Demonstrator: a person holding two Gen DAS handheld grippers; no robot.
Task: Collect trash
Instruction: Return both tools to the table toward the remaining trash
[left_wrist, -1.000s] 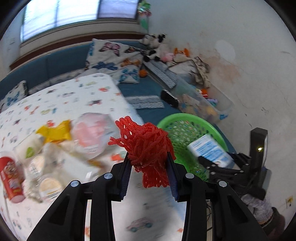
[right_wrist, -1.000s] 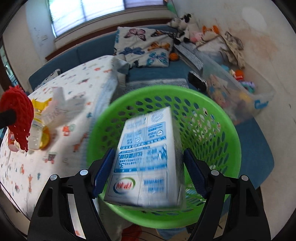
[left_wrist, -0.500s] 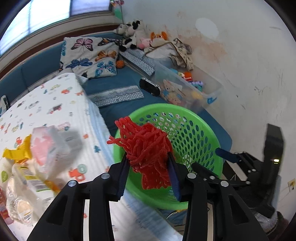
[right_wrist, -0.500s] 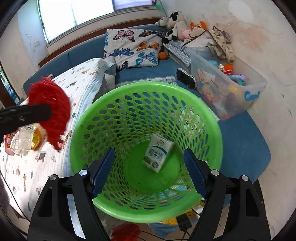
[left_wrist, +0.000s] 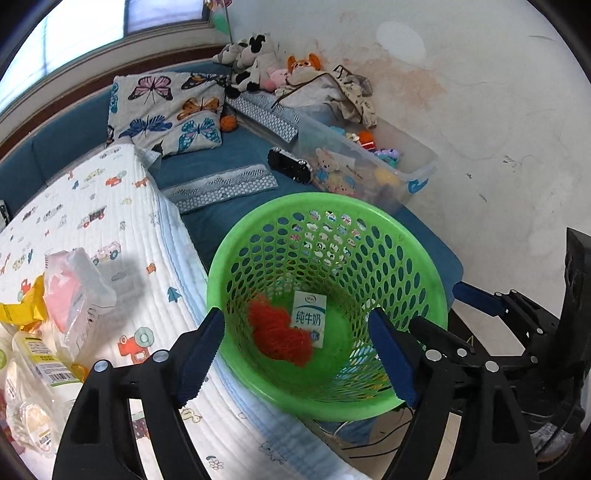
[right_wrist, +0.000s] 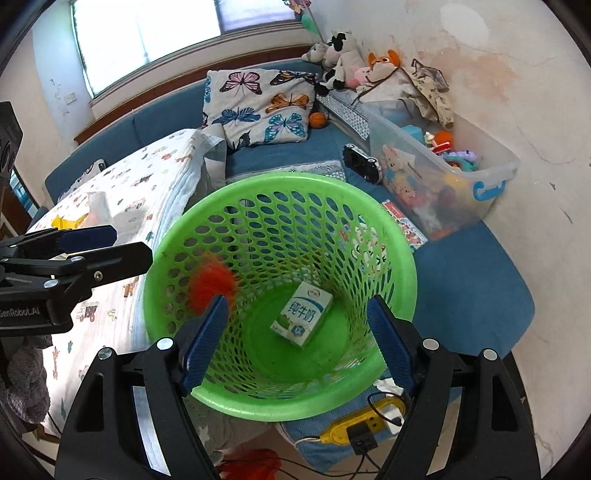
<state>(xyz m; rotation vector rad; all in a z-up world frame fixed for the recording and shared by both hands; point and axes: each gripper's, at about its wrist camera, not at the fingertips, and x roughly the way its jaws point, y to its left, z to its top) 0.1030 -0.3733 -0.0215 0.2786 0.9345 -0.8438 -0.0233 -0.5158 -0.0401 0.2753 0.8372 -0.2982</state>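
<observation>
The green perforated basket (left_wrist: 255, 243) is filling the lower centre, holding a red mesh net (left_wrist: 279, 334) and a milk carton (left_wrist: 309, 317). Wrappers and cups (left_wrist: 55, 332) are waiting lower left on the quilted bed (left_wrist: 110, 206). The left gripper (left_wrist: 295, 358) and right gripper (right_wrist: 293, 341) are hanging spread and empty over the open rim.

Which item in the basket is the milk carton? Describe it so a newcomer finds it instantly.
Start at the green perforated basket beside the quilted bed. On its floor lies the milk carton, a small white box with blue print and a green band, tipped on its side. Its only neighbour is the red mesh netting, soft and shapeless, unlike the flat-sided carton.
</observation>
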